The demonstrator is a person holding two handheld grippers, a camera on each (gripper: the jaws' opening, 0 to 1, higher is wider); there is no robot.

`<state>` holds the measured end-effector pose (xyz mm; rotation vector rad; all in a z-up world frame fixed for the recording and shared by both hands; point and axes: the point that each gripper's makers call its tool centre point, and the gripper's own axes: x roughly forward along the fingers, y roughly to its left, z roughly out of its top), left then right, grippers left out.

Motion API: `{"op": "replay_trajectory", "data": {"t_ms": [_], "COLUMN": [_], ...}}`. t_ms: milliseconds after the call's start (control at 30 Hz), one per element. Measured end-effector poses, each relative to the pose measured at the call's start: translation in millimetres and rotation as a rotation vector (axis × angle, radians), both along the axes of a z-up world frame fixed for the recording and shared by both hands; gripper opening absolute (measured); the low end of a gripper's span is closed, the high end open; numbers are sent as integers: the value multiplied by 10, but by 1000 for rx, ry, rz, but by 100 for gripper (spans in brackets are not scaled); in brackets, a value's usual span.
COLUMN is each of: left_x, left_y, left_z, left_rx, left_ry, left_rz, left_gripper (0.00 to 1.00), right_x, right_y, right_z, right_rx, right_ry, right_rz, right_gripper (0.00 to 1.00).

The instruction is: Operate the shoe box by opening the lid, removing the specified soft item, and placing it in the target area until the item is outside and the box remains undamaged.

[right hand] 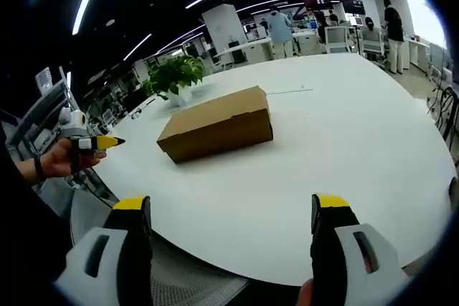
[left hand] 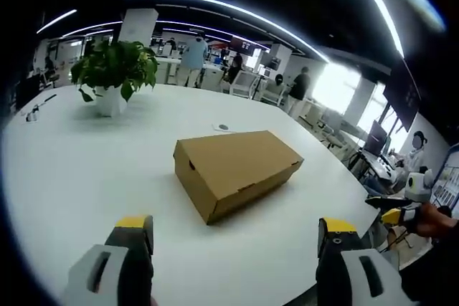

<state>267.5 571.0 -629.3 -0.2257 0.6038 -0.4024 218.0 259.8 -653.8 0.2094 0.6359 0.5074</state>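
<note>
Broadly, a large round white table (left hand: 86,170) spreads across an open office, with glowing ceiling light strips overhead and people standing among desks far behind it. In the right gripper view the same table (right hand: 344,148) curves away toward the far desks.

Near the middle of the table sits a brown cardboard shoe box (left hand: 235,171), its lid closed and flat, lying at an angle with one short end toward the near left. From the right gripper view the shoe box (right hand: 217,124) rests well beyond the jaws, nothing touching it.

Far to the left of the box stands a leafy green potted plant (left hand: 115,73) in a white pot; in the right gripper view the plant (right hand: 174,77) appears just behind the box's far left corner.

The left gripper (left hand: 235,238) hovers over the near table edge, its grey, yellow-tipped jaws spread wide with nothing between them. The right gripper (right hand: 231,223) likewise hangs above the near edge, jaws spread apart and bare. At the left of the right gripper view, a hand (right hand: 61,159) grips the other yellow-tipped tool.
</note>
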Motion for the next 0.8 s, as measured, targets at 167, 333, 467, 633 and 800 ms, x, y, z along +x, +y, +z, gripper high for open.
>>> {"op": "replay_trajectory", "data": {"t_ms": [167,333,467,633,800], "left_x": [-3,-11,-16,-25,-28], "left_y": [0,5,1,-17,-32], "left_z": [5,4,7,2,-10], "left_rx": [1,-1,-2,-8,-10], "left_ry": [-1,-1,-1,1,2], "left_rz": [-2,-1,-1,-5,-9], "left_gripper": [97,97,97,97,97], "right_x": [-13,-23,-31,-43,-55], "right_y": [-4,-6,-5,-4,7], "right_z": [5,1,-4,-9,-11], "right_rx": [2,2,3,3,0], "right_ry": [1,1,2,3,4], "right_rz": [-5,-7,-6,-6,-3], "right_gripper": [87,87,87,87,87]}}
